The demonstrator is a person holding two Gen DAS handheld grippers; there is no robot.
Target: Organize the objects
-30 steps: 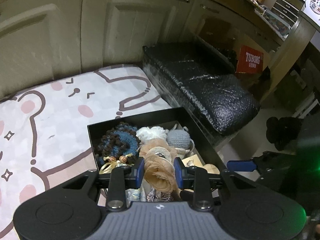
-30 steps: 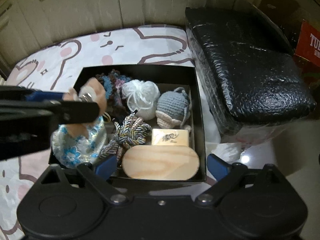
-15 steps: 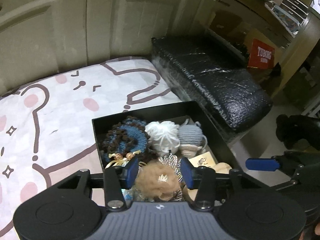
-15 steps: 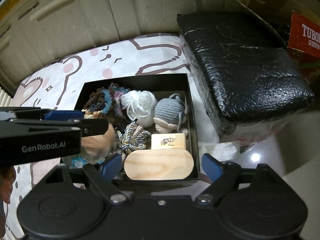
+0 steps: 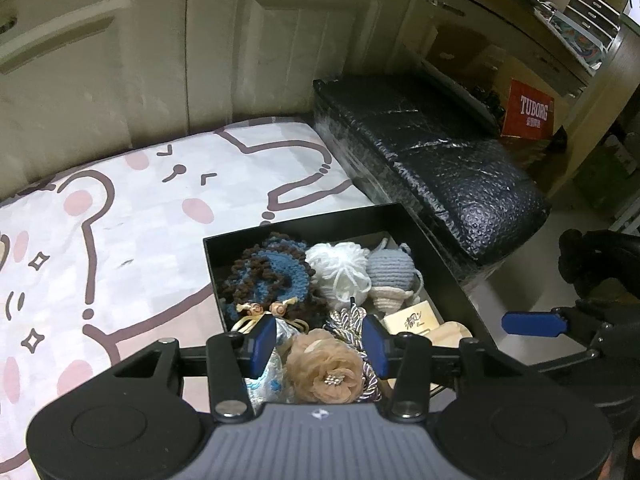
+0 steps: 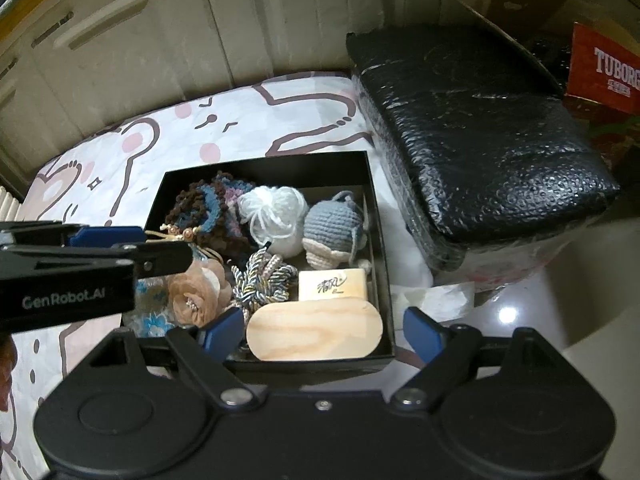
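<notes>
Released peach fabric flower (beaded centre) lies in black box; left claw apart.

Both views are taken from close above, each angled down along its own fingers. The box is seen by the left wrist view from its near left corner, facing far and right toward the black bundle. The box is seen by the right wrist view from its near edge, more steeply. The box, the bear sheet and the bundle are shared.
</notes>
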